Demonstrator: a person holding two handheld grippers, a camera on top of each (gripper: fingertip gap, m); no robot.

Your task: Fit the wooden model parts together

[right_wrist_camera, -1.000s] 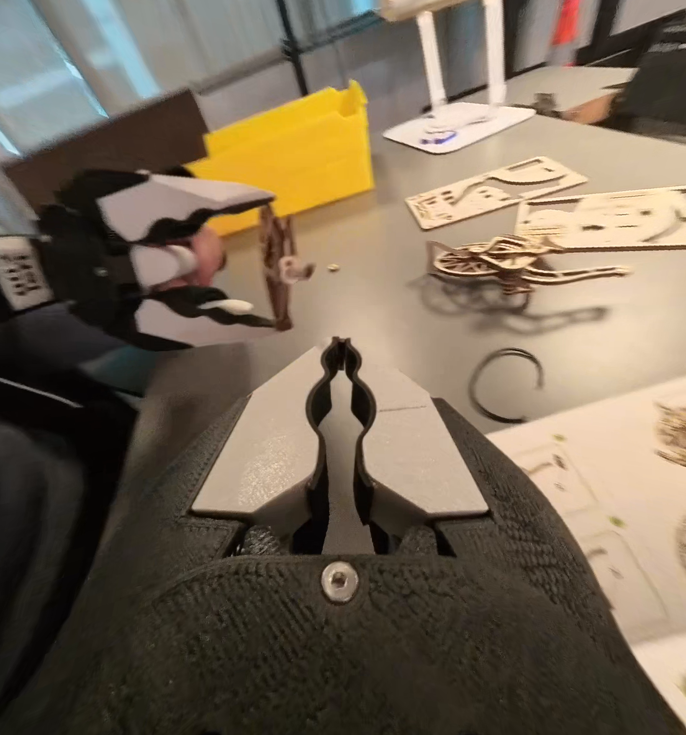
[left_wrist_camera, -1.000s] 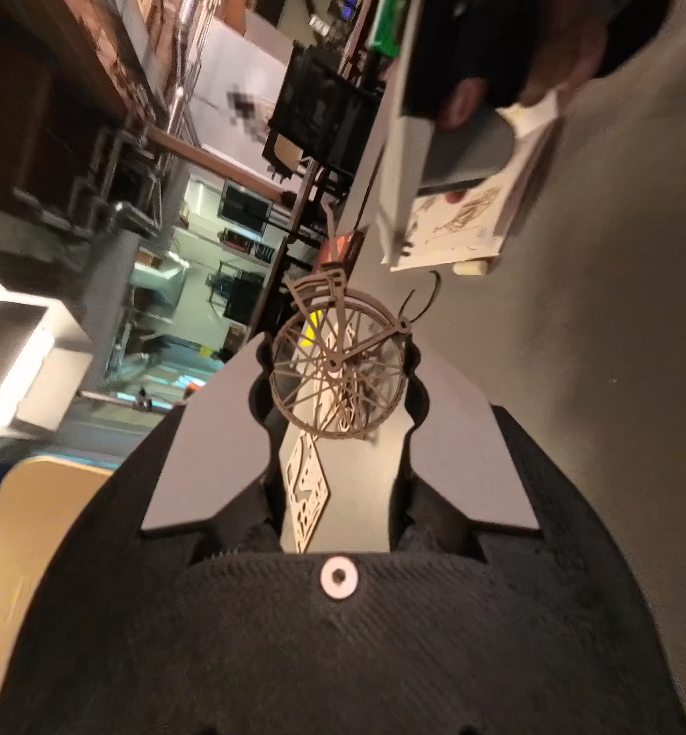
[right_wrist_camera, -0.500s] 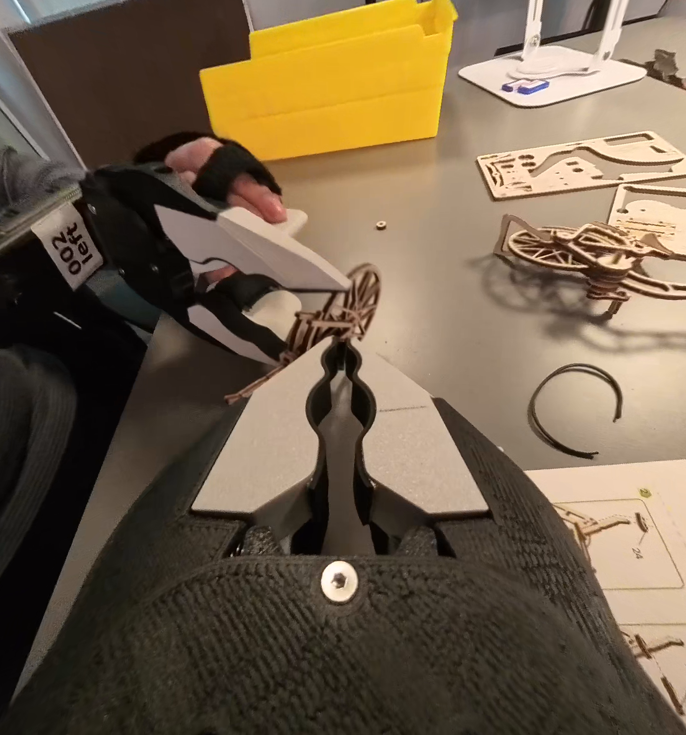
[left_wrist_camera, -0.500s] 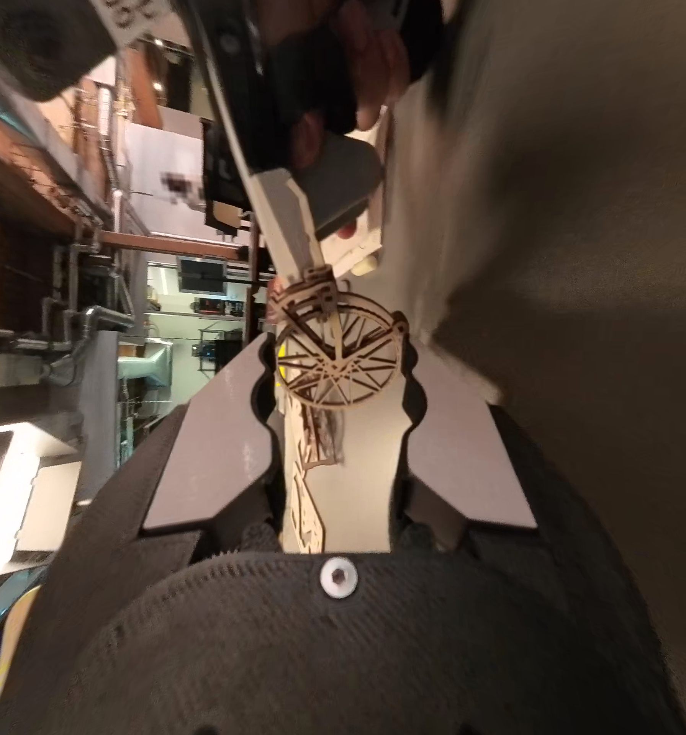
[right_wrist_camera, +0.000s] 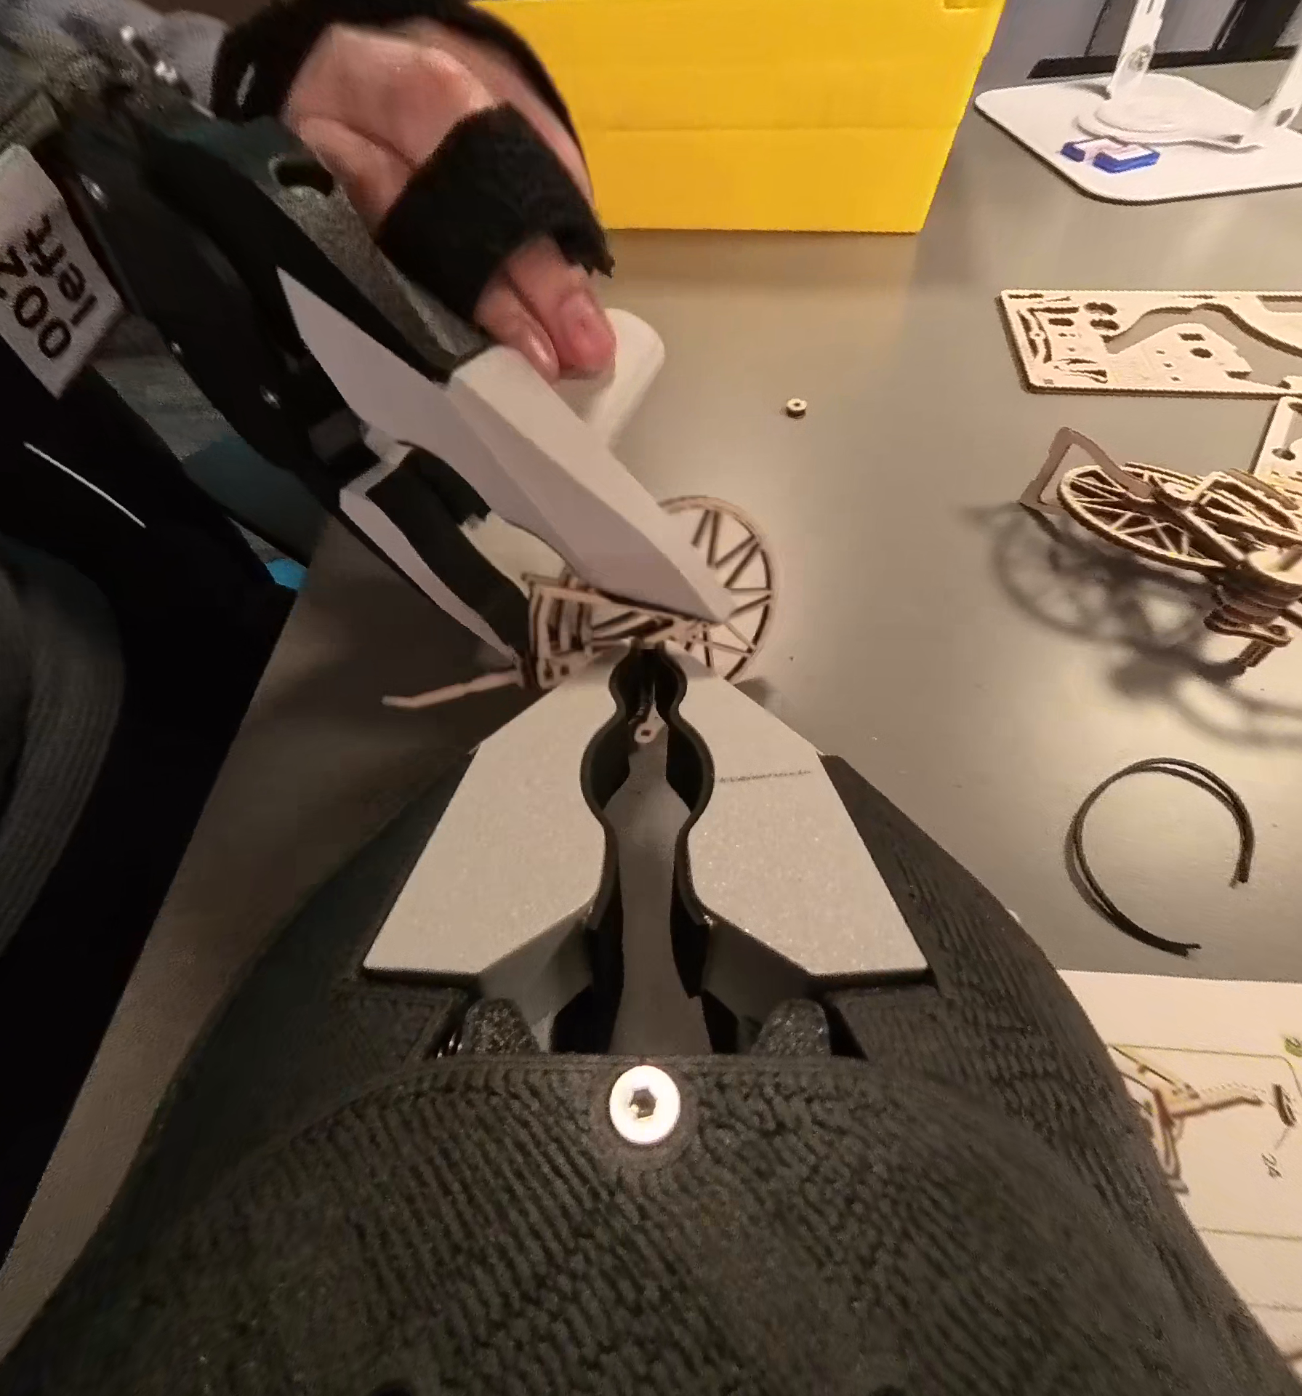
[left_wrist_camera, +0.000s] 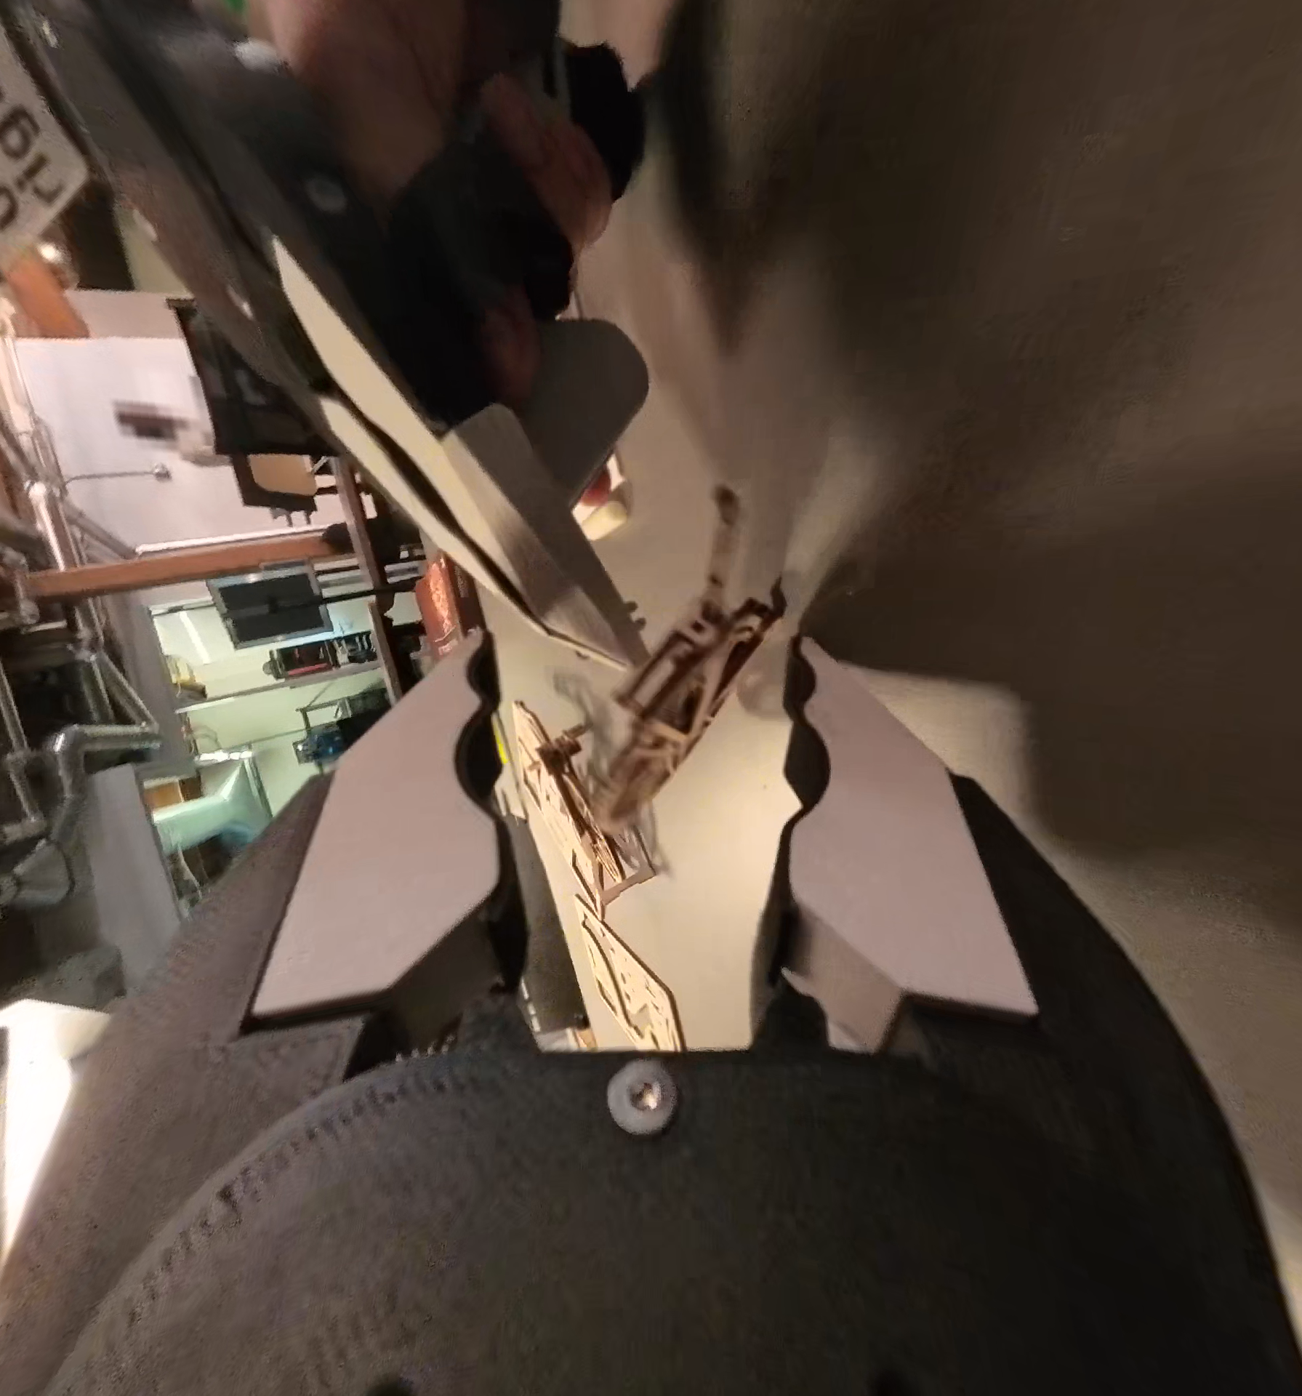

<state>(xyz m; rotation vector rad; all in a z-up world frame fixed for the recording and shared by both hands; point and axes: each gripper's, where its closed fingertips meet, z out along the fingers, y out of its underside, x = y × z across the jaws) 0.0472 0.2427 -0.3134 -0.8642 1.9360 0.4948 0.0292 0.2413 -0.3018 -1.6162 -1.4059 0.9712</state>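
Note:
A wooden wheel assembly [right_wrist_camera: 738, 574], a spoked wheel with a fork and a thin stick, is held over the grey table [right_wrist_camera: 897, 718]. My left gripper [right_wrist_camera: 610, 631] comes in from the upper left with its fingers wide apart around the assembly. In the left wrist view the assembly [left_wrist_camera: 678, 710] is blurred and edge-on between my left gripper [left_wrist_camera: 640, 650] fingers. My right gripper [right_wrist_camera: 644, 665] is shut on a small pale wooden part [right_wrist_camera: 647, 729], its tips right under the fork. The right gripper's fingers [left_wrist_camera: 527, 544] also show in the left wrist view, touching the assembly.
A second wooden wheeled model [right_wrist_camera: 1176, 529] lies at the right. A black open ring [right_wrist_camera: 1161, 831] lies near it. Cut-out sheets [right_wrist_camera: 1161, 355], a small washer [right_wrist_camera: 793, 408], a yellow bin [right_wrist_camera: 746, 113] and a white stand [right_wrist_camera: 1161, 143] stand farther back. An instruction sheet [right_wrist_camera: 1237, 1133] lies at the near right. Only a small space, under 4 cm, lies between the two pairs of fingers. The small washer [right_wrist_camera: 793, 408] is about 20 cm from both grippers' fingertips.
The two grippers have come together. My right gripper's tips now touch the wheel assembly. The assembly has turned from face-on to edge-on in the left wrist view.

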